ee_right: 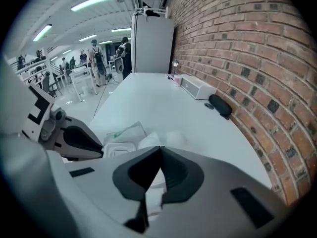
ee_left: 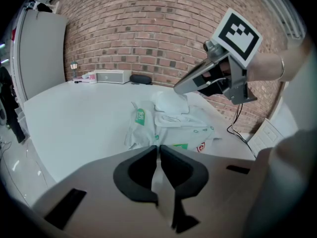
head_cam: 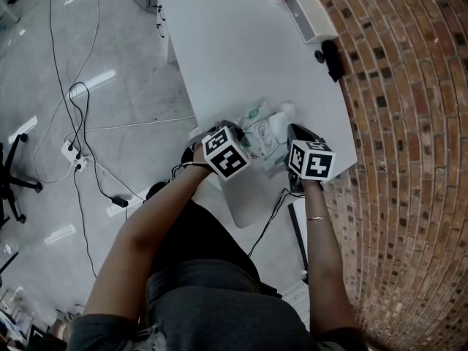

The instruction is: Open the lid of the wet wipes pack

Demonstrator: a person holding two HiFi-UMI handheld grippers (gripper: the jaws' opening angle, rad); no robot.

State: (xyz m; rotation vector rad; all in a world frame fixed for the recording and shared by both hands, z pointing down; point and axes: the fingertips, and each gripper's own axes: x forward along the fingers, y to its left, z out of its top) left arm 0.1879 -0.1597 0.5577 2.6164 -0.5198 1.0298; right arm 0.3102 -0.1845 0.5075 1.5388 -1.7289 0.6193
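Note:
The wet wipes pack (head_cam: 262, 136), white with green print, lies near the front edge of the white table (head_cam: 219, 42). In the left gripper view the pack (ee_left: 171, 128) is crumpled, and its white lid (ee_left: 171, 103) stands lifted off the top. My left gripper (ee_left: 158, 148) is shut on the pack's near edge. My right gripper (ee_left: 177, 89) comes in from the right, its tips closed on the raised lid's upper edge. In the right gripper view its jaws (ee_right: 159, 148) meet over the white lid (ee_right: 148, 142), next to the lid's frame (ee_right: 117, 149).
A white box (head_cam: 311, 13) and a black object (head_cam: 333, 58) sit far back on the table against the brick wall (head_cam: 409, 123). Cables and a power strip (head_cam: 75, 156) lie on the floor to the left. People stand far off in the room.

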